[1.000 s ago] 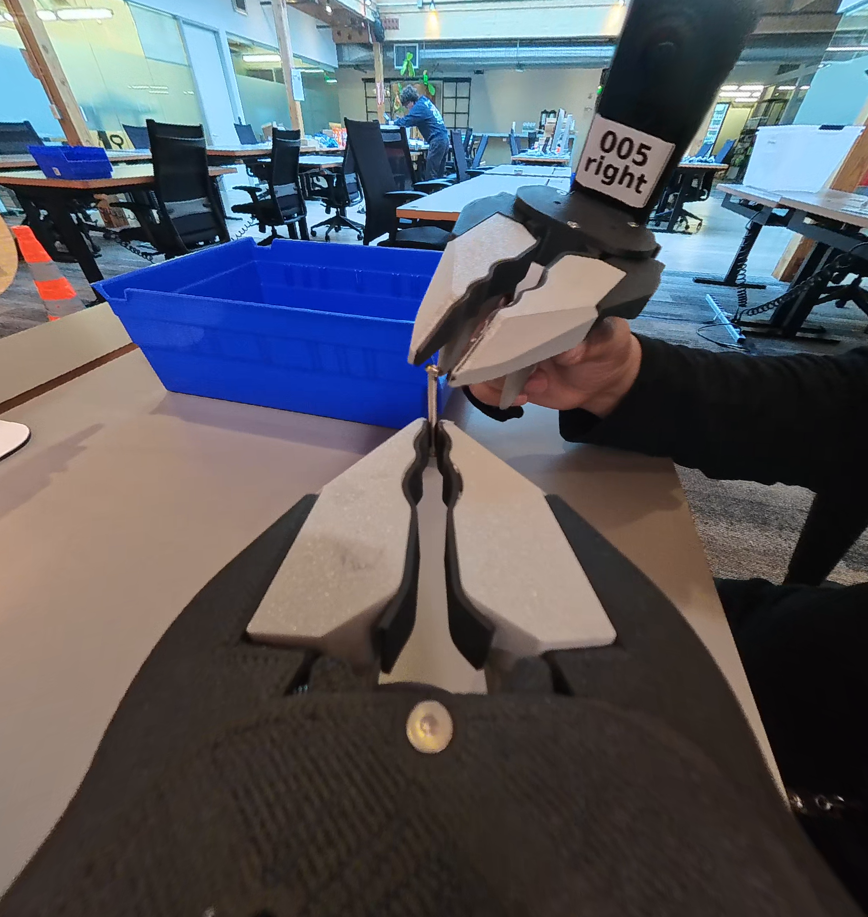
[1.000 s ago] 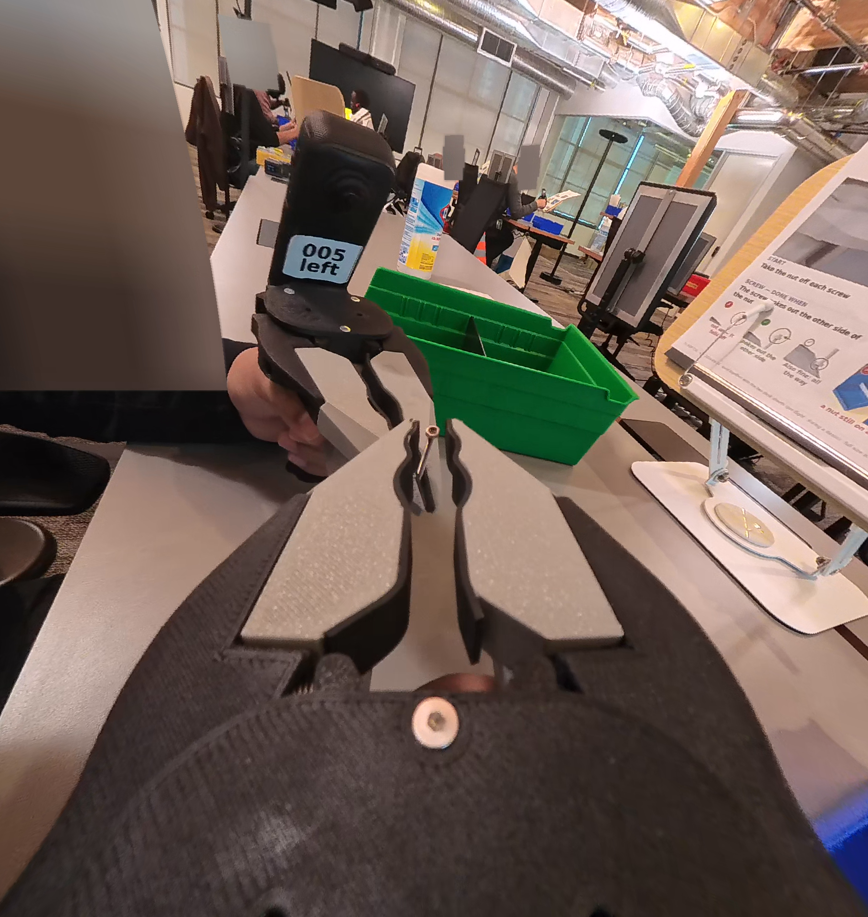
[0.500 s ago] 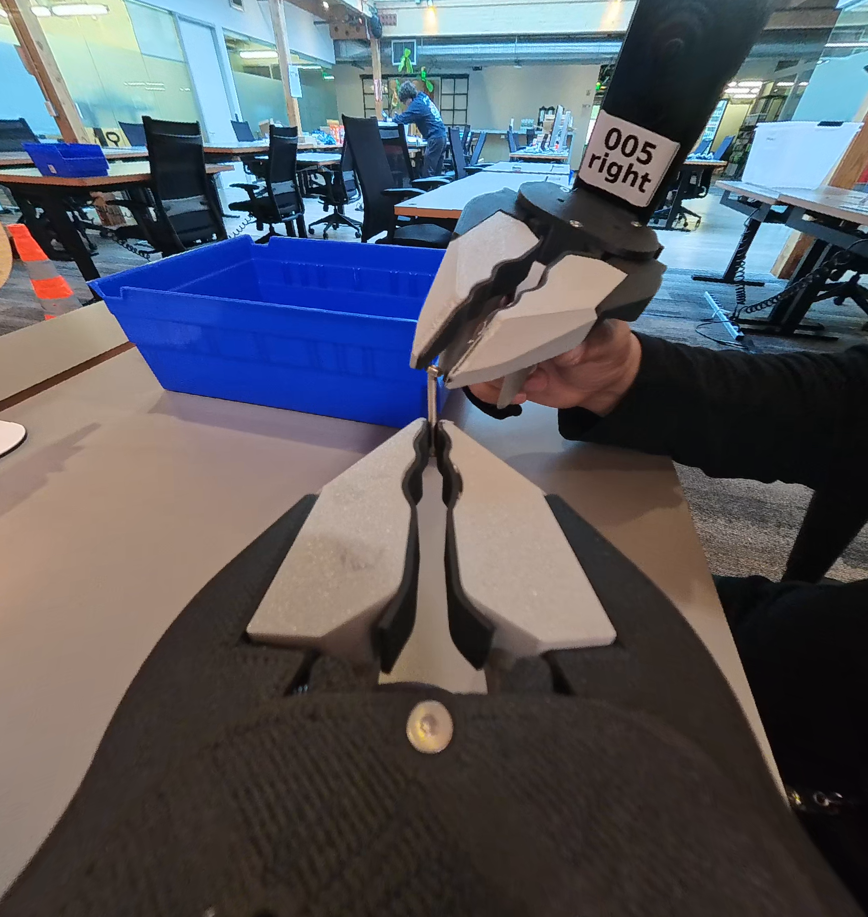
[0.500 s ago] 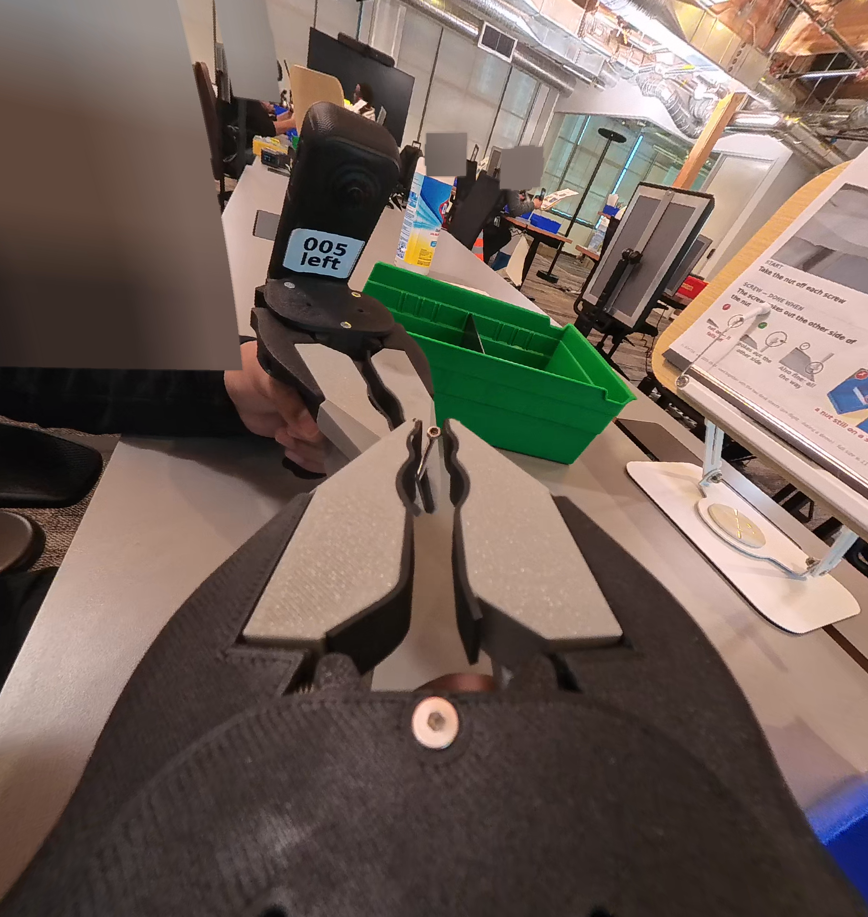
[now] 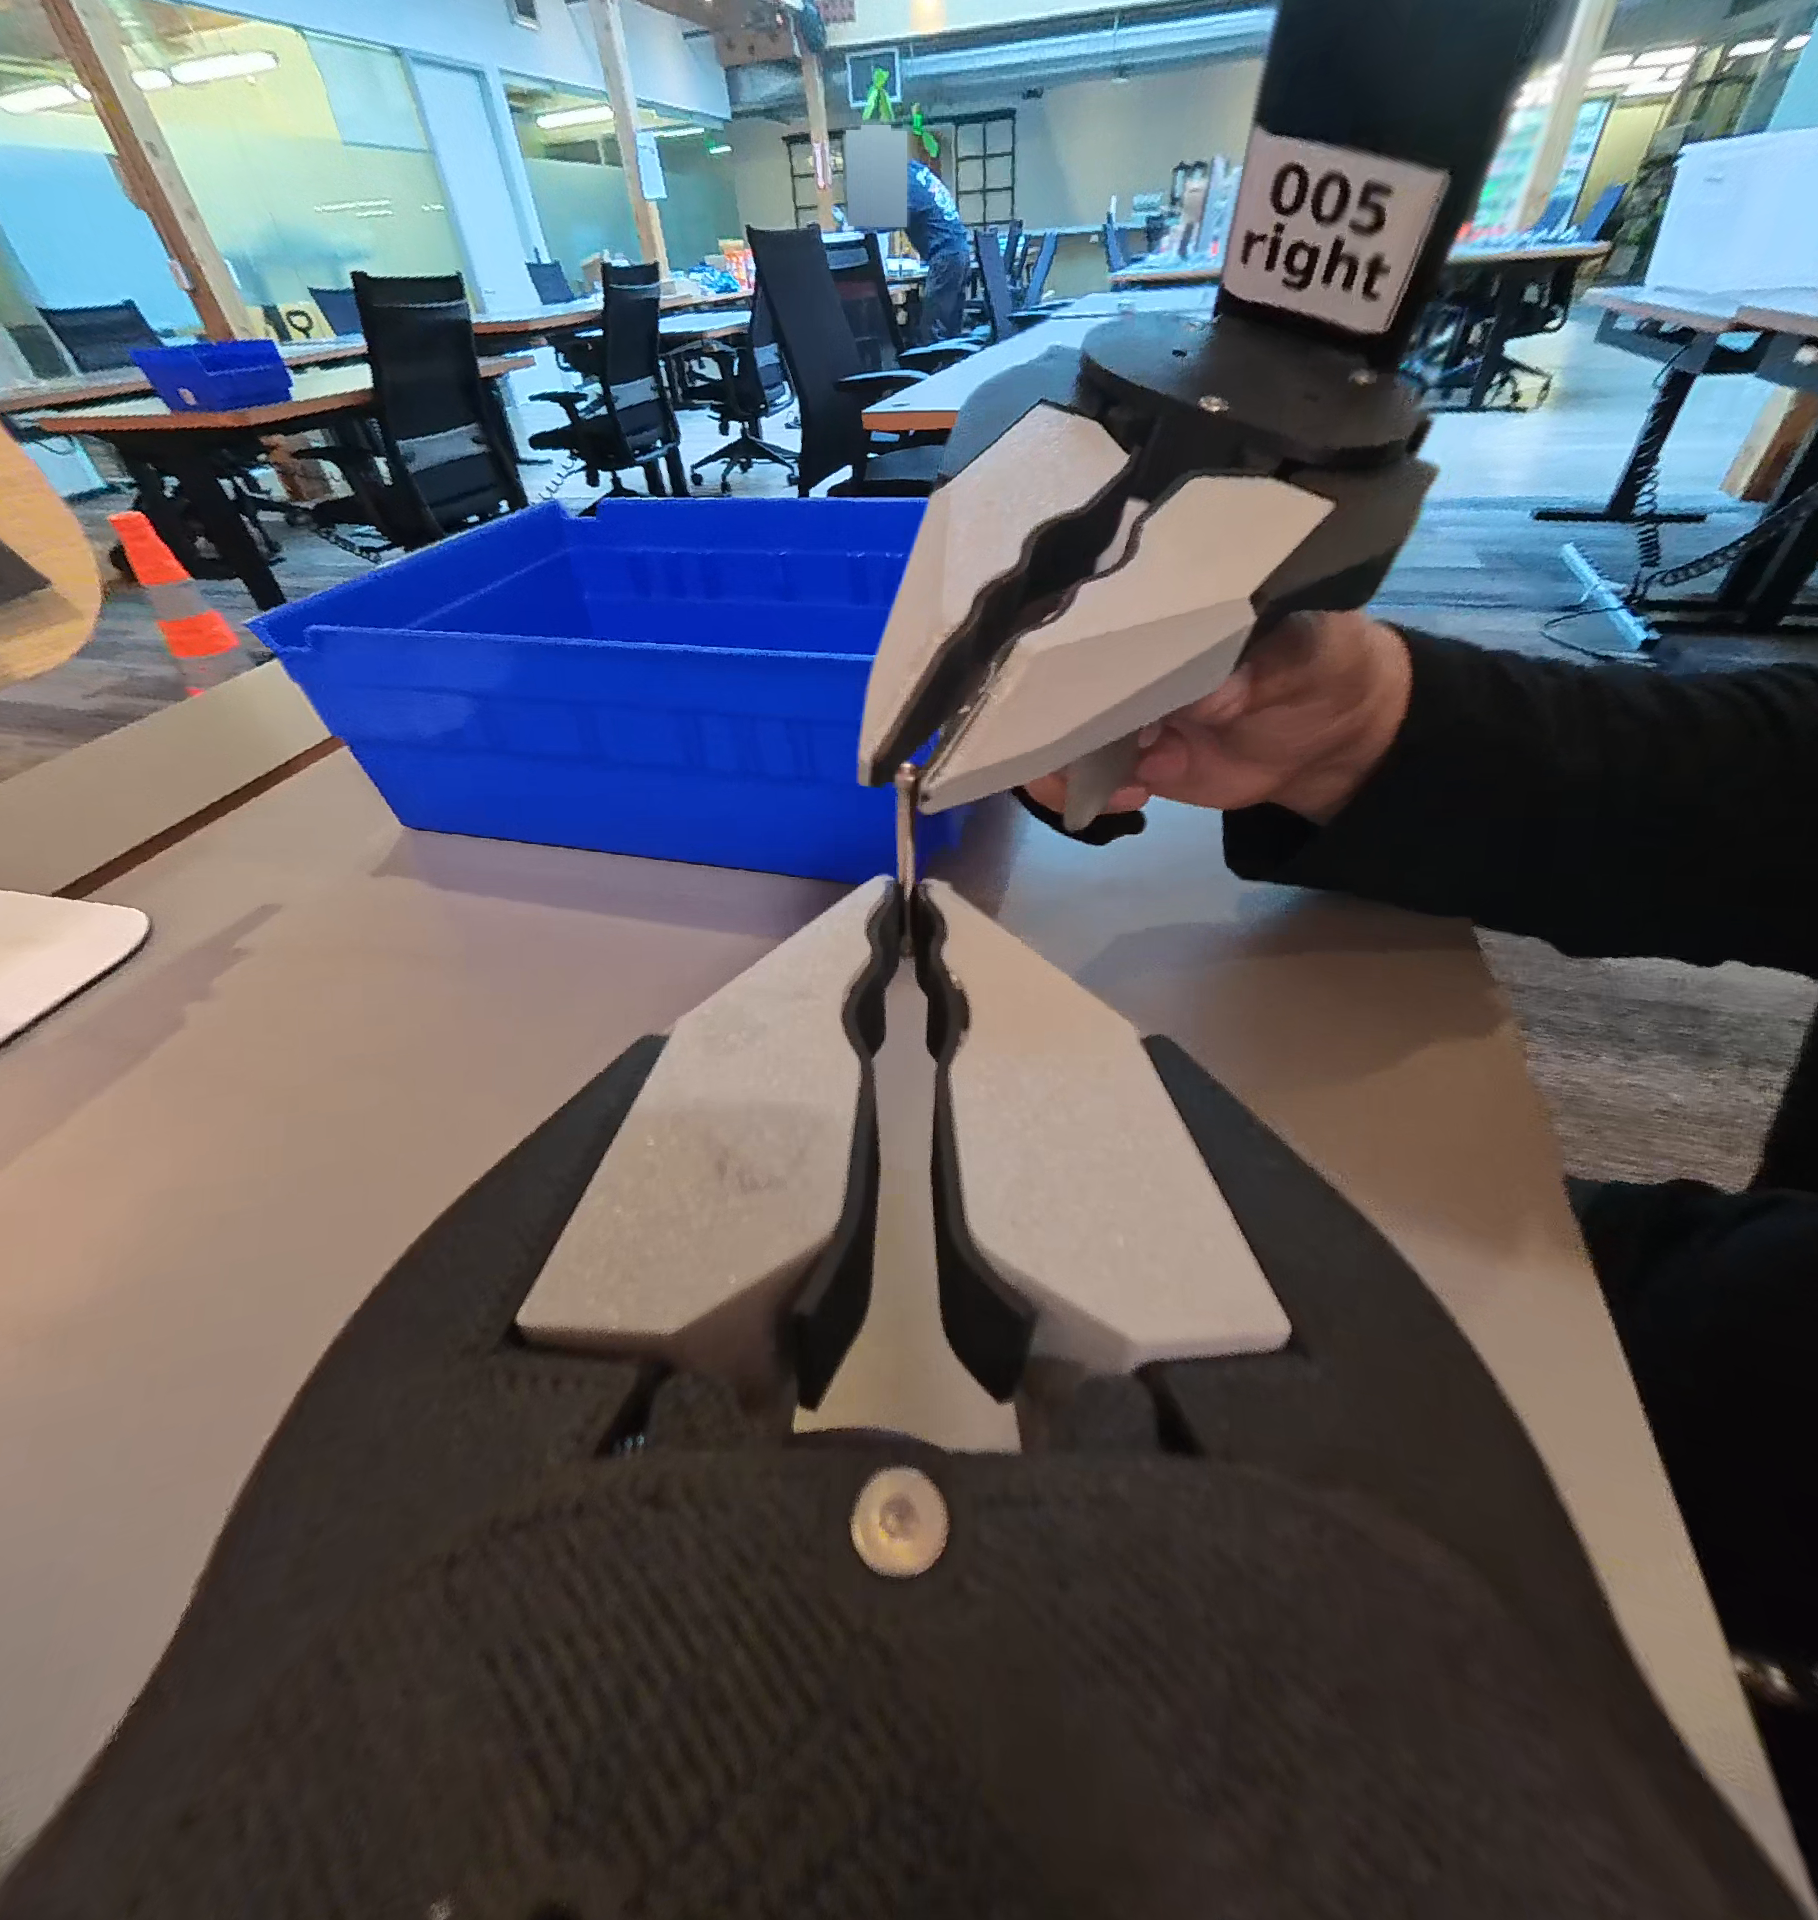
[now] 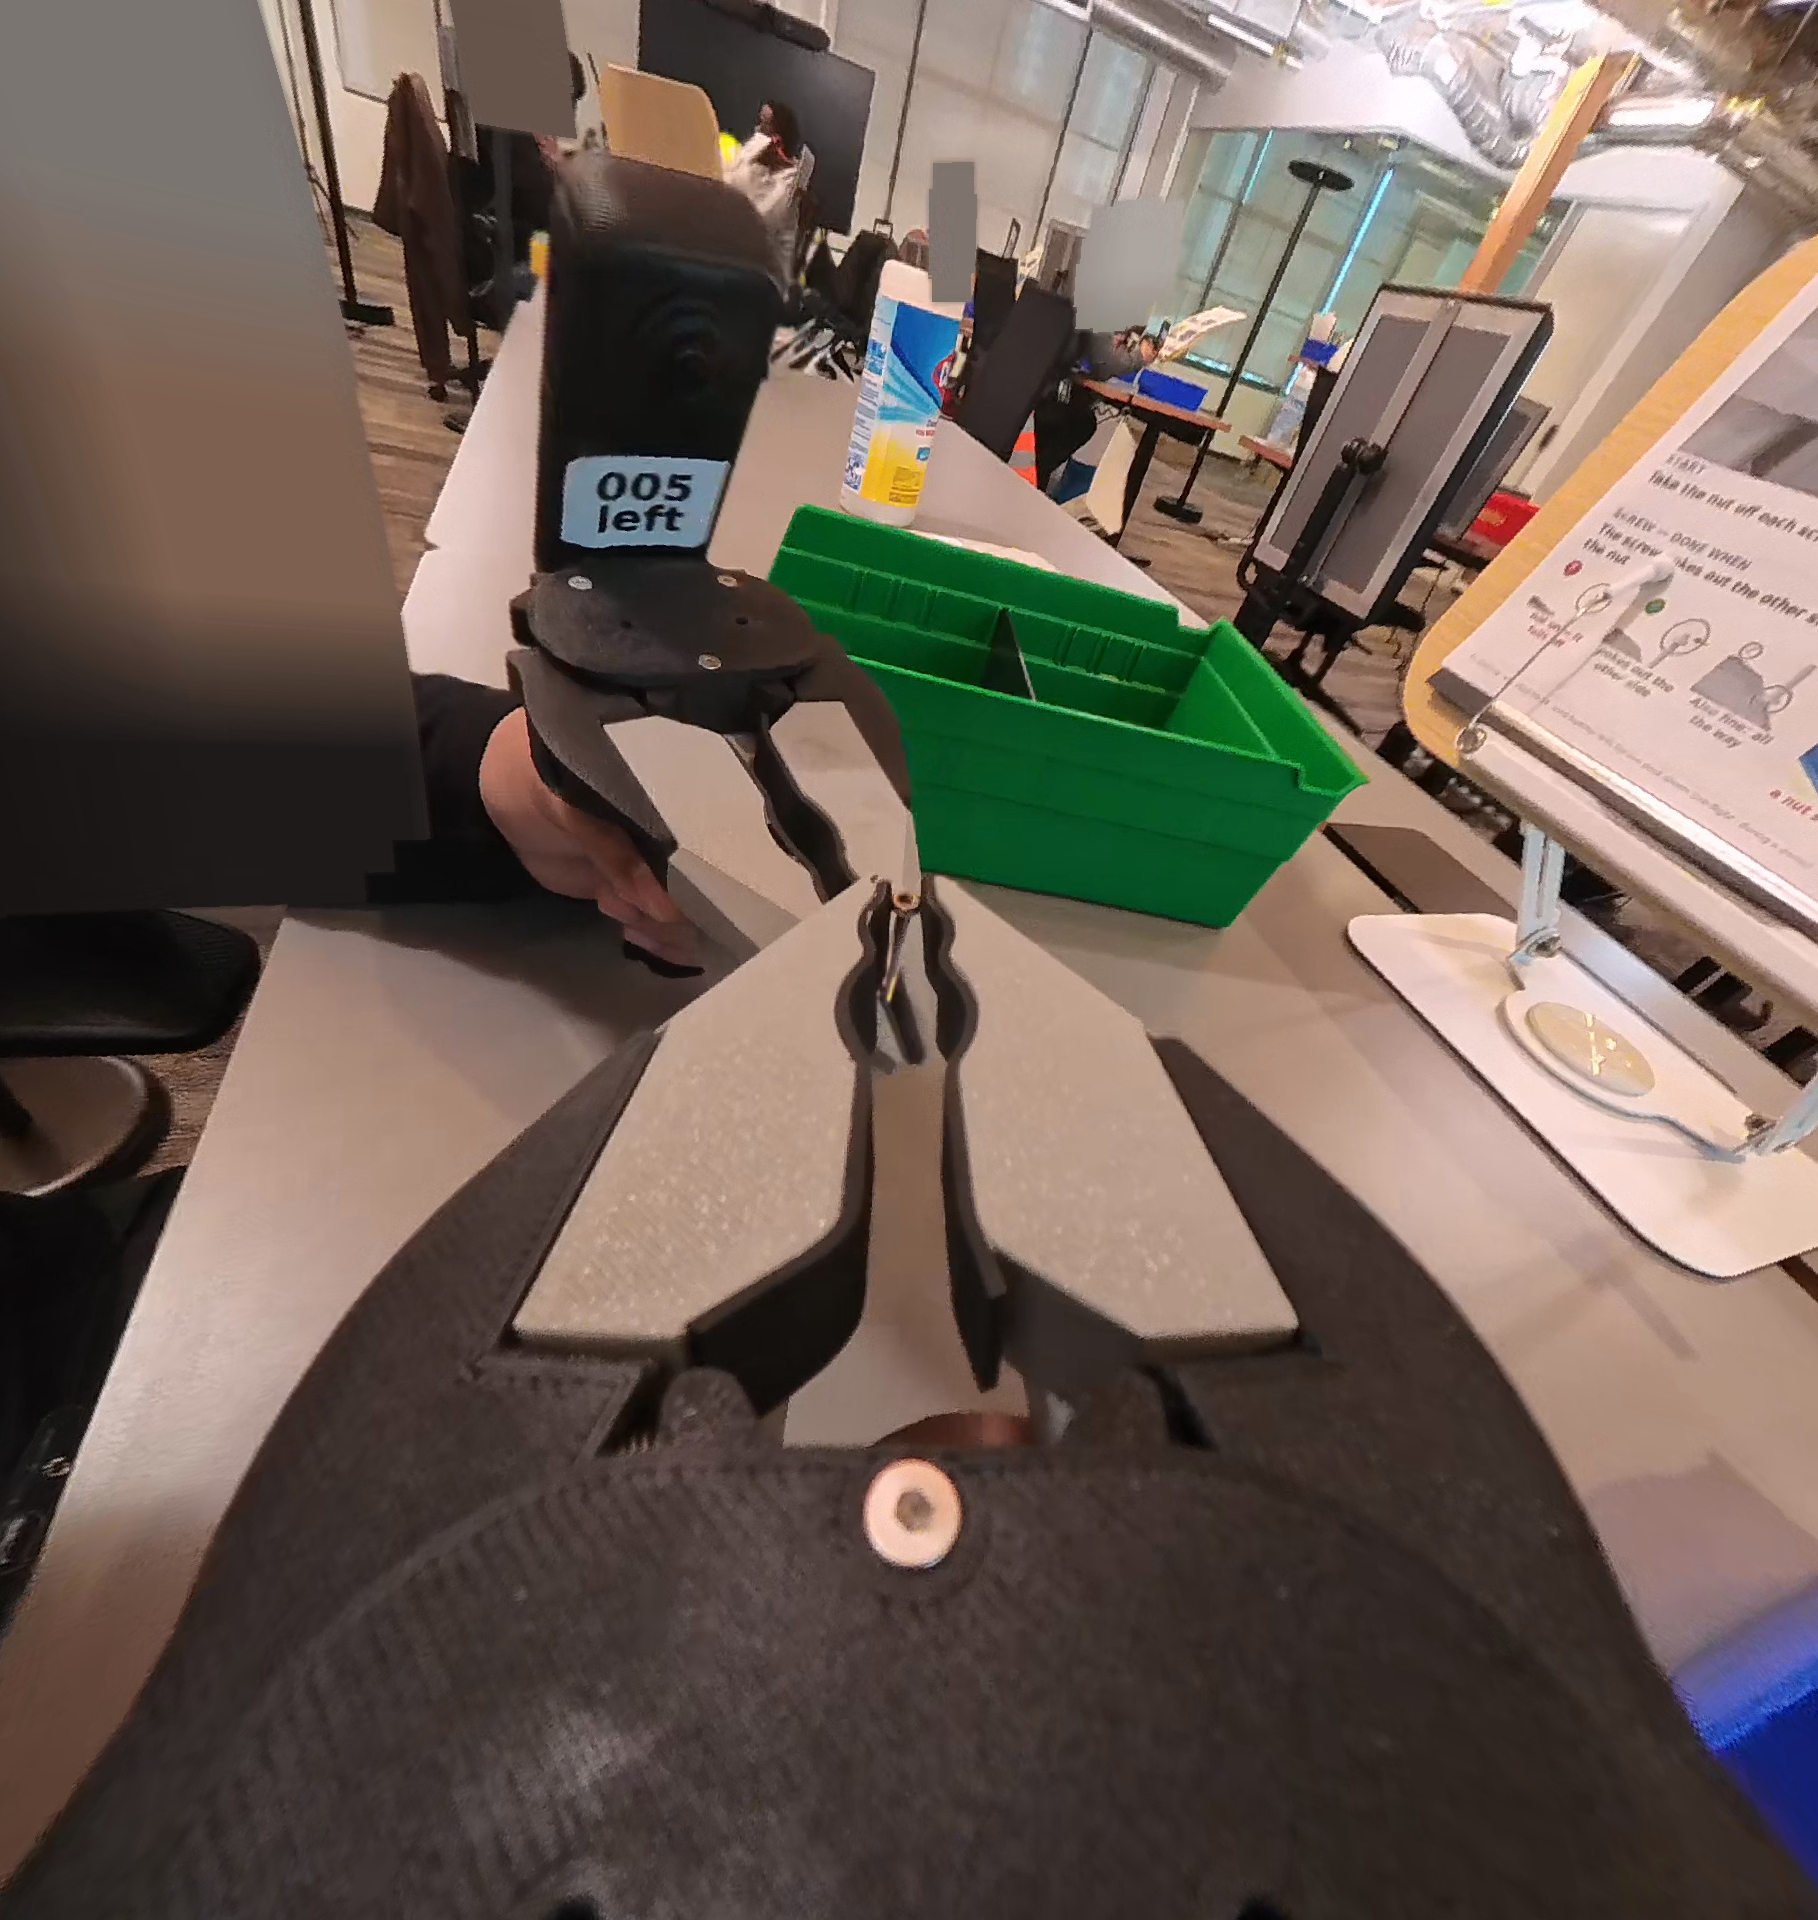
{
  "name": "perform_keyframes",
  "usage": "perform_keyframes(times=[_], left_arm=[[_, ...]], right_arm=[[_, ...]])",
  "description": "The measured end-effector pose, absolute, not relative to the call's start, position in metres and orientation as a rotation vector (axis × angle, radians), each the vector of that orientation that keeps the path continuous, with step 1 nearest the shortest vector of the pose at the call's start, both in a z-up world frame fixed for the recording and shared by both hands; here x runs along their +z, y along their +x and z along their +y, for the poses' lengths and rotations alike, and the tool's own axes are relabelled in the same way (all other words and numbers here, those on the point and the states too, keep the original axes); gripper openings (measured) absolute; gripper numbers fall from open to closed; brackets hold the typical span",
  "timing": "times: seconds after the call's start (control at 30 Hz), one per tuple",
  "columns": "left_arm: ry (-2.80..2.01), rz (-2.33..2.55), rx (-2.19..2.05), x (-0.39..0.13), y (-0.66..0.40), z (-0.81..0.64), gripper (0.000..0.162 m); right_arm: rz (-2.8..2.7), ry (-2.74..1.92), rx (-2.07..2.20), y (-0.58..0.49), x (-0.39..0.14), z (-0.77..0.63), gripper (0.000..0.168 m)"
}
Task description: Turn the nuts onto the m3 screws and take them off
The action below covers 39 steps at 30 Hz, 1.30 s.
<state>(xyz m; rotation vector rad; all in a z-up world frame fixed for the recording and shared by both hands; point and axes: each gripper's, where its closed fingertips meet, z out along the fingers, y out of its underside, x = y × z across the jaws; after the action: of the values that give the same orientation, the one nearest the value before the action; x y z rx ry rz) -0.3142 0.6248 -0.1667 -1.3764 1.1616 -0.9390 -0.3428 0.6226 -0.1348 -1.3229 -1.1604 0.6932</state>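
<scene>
A thin metal screw (image 5: pixel 905 831) stands upright between my two grippers above the grey table (image 5: pixel 365 1039). My left gripper (image 5: pixel 905 899) is shut on its lower end. My right gripper (image 5: pixel 900 774) comes down from above and is shut on its top end. In the right wrist view the screw (image 6: pixel 892 956) shows in the gap between my right gripper's (image 6: pixel 897 902) fingers, with a small ring-shaped end at the tips. I cannot tell whether that is a nut or the head. The left gripper (image 6: pixel 863 862) sits just behind, its tips partly hidden.
A blue bin (image 5: pixel 614 707) stands on the table behind the grippers. A green divided bin (image 6: pixel 1092 790) and a wipes canister (image 6: pixel 900 395) stand on the other side. A document stand with a white base (image 6: pixel 1611 1091) is near it. A person's hands hold both grippers.
The right gripper's body has tipped a little more upright around the screw. Both grippers stay shut on the screw in the same place above the table.
</scene>
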Motion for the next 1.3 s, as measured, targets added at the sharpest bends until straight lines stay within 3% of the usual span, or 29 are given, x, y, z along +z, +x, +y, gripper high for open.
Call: perform_keyframes(times=[1.3], left_arm=[[-1.520, 1.039, -0.777, -0.185, -0.318, 0.653, 0.000]], right_arm=[[-0.758, -1.551, 0.498, -0.341, -0.152, 0.653, 0.002]])
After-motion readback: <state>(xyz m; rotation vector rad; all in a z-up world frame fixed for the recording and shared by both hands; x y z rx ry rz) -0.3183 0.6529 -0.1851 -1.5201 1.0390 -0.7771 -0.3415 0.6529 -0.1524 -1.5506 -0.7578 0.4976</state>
